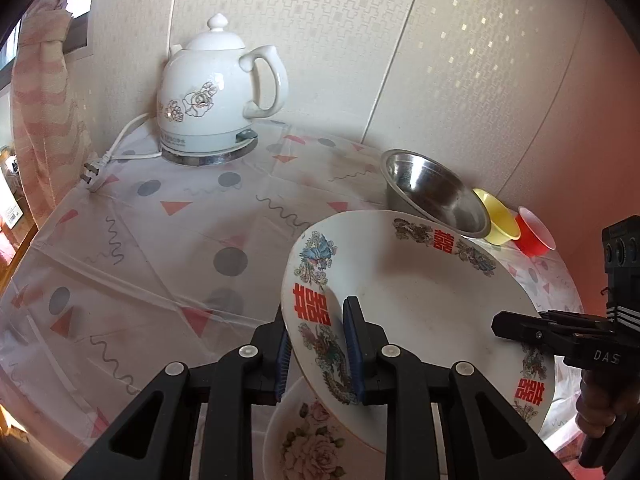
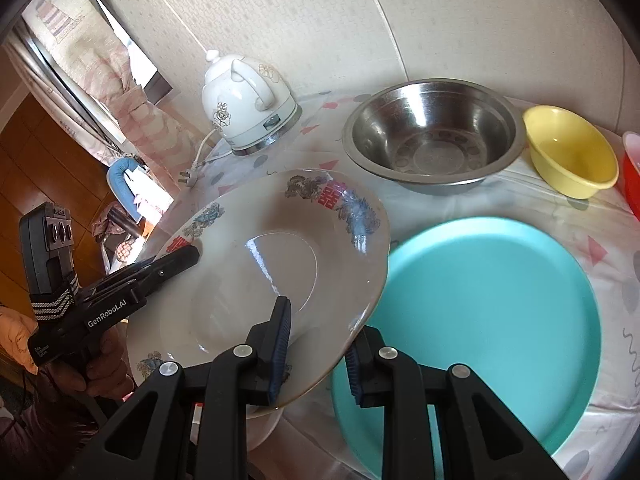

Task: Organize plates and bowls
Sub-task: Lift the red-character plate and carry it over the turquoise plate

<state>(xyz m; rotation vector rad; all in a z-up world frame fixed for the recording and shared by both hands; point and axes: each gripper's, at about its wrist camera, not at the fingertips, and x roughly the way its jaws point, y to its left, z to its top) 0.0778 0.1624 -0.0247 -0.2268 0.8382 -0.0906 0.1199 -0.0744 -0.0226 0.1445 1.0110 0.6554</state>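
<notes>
A white plate with red characters and dragon prints (image 1: 420,304) (image 2: 256,280) is held in the air, tilted, over the table. My left gripper (image 1: 318,348) is shut on its left rim, and my right gripper (image 2: 320,356) is shut on its opposite rim. Each gripper shows in the other's view: the left (image 2: 176,260), the right (image 1: 520,326). Under the plate a white rose-printed dish (image 1: 304,440) sits on the table. A large teal plate (image 2: 492,320) lies to the right. A steel bowl (image 2: 434,140), a yellow bowl (image 2: 568,156) and a red bowl (image 1: 534,232) stand in a row at the back.
A white electric kettle (image 1: 216,92) with its unplugged cord (image 1: 112,152) stands at the back left on the patterned tablecloth (image 1: 160,240). The wall runs close behind the bowls. The table's left edge drops to a wooden floor (image 2: 48,152).
</notes>
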